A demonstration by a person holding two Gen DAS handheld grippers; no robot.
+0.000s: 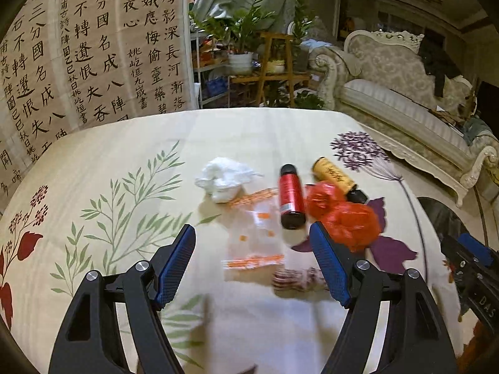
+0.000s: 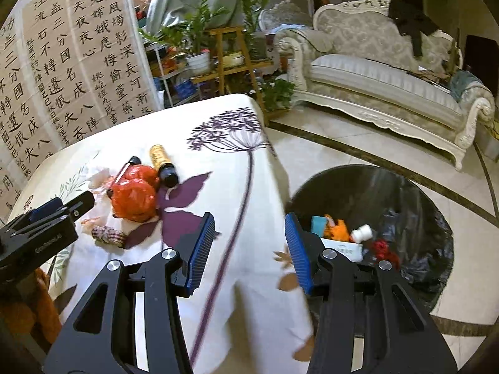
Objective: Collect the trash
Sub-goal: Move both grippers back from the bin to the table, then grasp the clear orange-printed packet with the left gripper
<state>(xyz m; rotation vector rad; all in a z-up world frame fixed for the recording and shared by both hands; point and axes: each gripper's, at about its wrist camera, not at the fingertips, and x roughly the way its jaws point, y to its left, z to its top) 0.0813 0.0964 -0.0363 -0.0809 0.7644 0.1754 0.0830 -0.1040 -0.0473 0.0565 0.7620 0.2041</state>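
Left gripper point(image 1: 252, 265) jaws spread, empty; clear plastic wrapper point(image 1: 254, 237) lies flat between and just ahead of them. Judged light, limp, slippery: pinch a raised edge. Right gripper point(image 2: 249, 249) jaws apart, empty, trash bin point(image 2: 430, 205) just beyond its right jaw.

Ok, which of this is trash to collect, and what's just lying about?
Job:
tissue
clear wrapper
red bottle
yellow bottle
red bag
striped wrapper
bin

Lying about:
sofa
plants
calligraphy sheets
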